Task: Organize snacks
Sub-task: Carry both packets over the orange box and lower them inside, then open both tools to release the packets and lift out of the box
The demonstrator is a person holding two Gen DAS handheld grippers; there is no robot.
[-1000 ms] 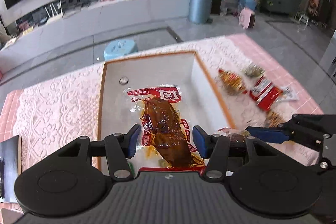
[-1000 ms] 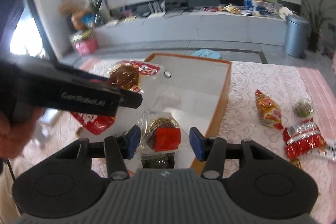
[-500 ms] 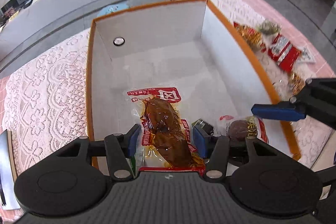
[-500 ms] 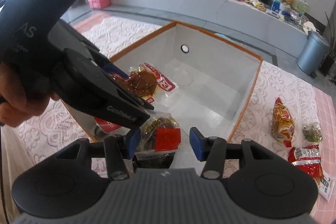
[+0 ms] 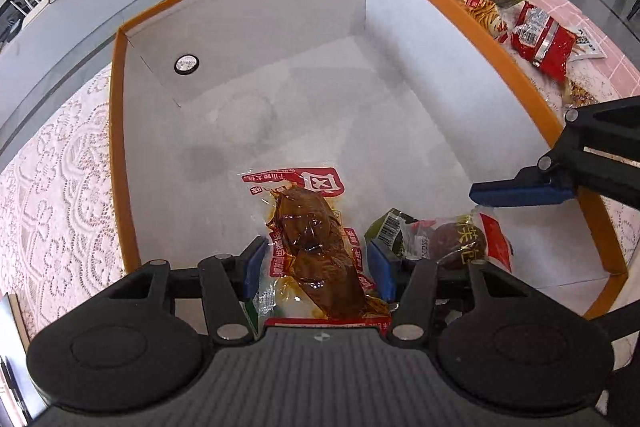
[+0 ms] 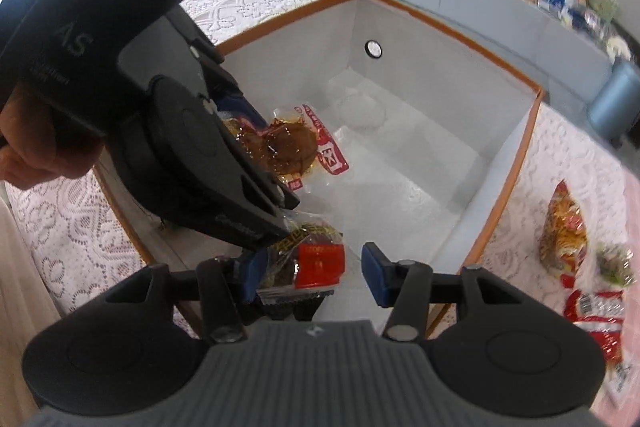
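Observation:
An orange-rimmed white box (image 5: 496, 51) lies open below both grippers; it also shows in the right wrist view (image 6: 516, 163). My left gripper (image 5: 316, 269) has its jaws apart around a clear red-printed pack of brown meat (image 5: 316, 239), which hangs over the box's near end. My right gripper (image 6: 310, 273) has its jaws apart around a clear pack with a red label (image 6: 318, 259), held low inside the box; the same pack shows in the left wrist view (image 5: 460, 239). Whether each pack is gripped further back is hidden.
Several loose snack packs lie on the pink lace tablecloth right of the box: a red pack (image 5: 540, 39), an orange-yellow pack (image 6: 564, 231), a small green one (image 6: 614, 263). A round silver disc (image 5: 186, 63) sits on the box's far wall.
Both grippers have moved forward and down into the box with their packs. The box now fills both views, and the left gripper's body crowds the right wrist view.

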